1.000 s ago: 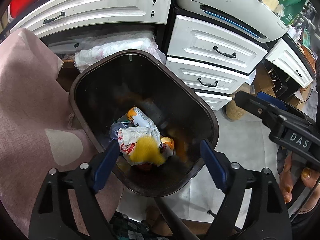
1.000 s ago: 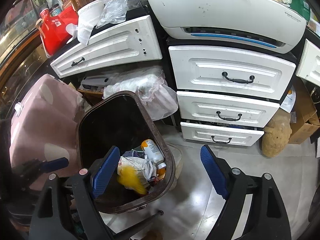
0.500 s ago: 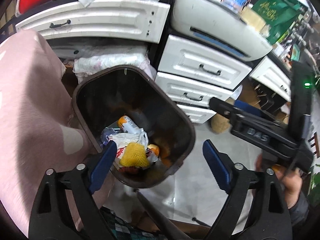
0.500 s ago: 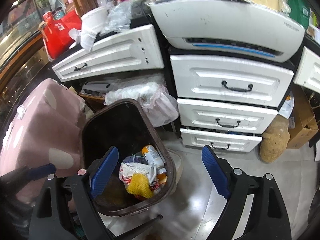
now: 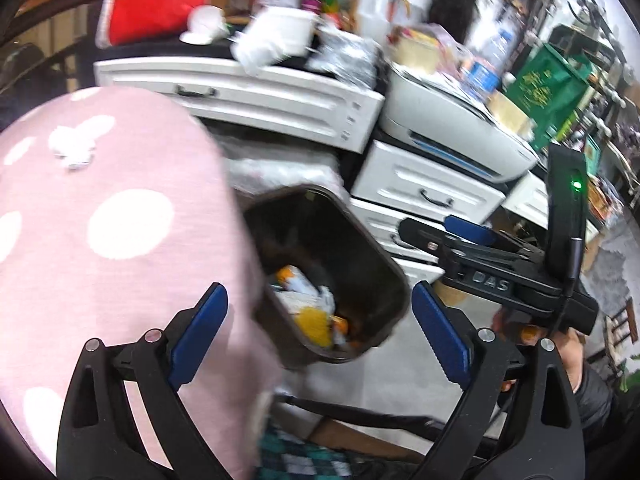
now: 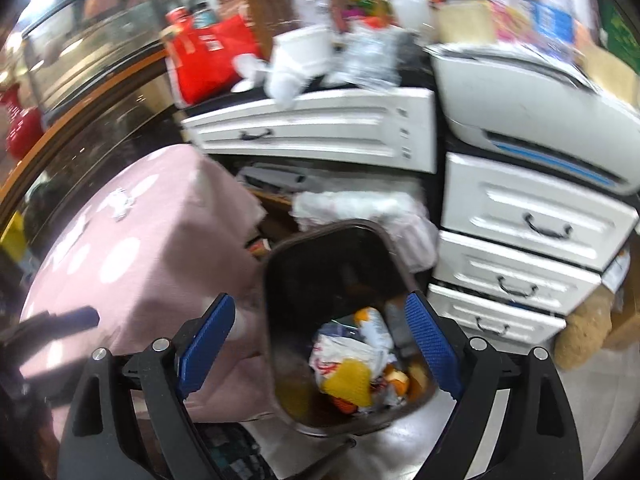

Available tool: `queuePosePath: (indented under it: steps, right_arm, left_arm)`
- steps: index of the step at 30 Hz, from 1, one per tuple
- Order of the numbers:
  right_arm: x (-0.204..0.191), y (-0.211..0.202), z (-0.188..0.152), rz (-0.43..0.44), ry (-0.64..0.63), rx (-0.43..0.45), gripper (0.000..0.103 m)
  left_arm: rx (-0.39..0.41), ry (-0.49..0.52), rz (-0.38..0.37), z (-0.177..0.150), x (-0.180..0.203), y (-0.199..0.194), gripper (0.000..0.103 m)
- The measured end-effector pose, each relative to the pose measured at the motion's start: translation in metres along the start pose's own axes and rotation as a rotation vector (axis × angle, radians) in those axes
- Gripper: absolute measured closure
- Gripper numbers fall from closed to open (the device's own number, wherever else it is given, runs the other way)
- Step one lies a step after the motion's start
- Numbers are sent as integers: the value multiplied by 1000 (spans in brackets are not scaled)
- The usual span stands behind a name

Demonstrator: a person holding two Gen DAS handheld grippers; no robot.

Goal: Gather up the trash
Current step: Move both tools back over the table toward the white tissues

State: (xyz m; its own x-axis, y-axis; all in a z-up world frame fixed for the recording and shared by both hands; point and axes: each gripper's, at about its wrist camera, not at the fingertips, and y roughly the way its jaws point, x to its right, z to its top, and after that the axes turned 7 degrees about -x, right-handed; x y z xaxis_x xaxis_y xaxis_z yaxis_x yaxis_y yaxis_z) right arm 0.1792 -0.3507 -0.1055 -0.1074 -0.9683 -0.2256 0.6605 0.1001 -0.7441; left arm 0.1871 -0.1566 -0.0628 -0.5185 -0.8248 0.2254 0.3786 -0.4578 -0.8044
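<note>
Pulling up and back from the bin, both claws now see more of the pink dotted cloth and cluttered drawer tops than half a second ago. The left claw and right claw both stand wide and hold nothing. Trash, a yellow net, crumpled wrappers and a bottle, lies at the bottom of the bin, so that drop looks done and another piece likely comes next. A small white scrap sits on the cloth, possibly the next pickup. White drawers and a printer crowd just behind the bin, a plastic bag beside its rim
</note>
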Motion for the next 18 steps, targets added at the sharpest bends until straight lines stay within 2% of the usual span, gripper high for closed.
queuePosePath:
  steps: [4,9,14,18]
  right_arm:
    - [-34,2,12,47,-77,-2,17]
    - [-81,6,26,116,-179,-7,17]
    - [-128,25,38,178,-279,-52,17]
    - [-166,43,48,202,-363,-85,17]
  left_arm:
    - [62,-61,78,-6,-37,-25,11]
    - [91,-117,236,-11,-96,-53,11]
    - [118,-241,350,-21,-169,-82,11]
    - [132,-337,410,-25,-222,-99,11]
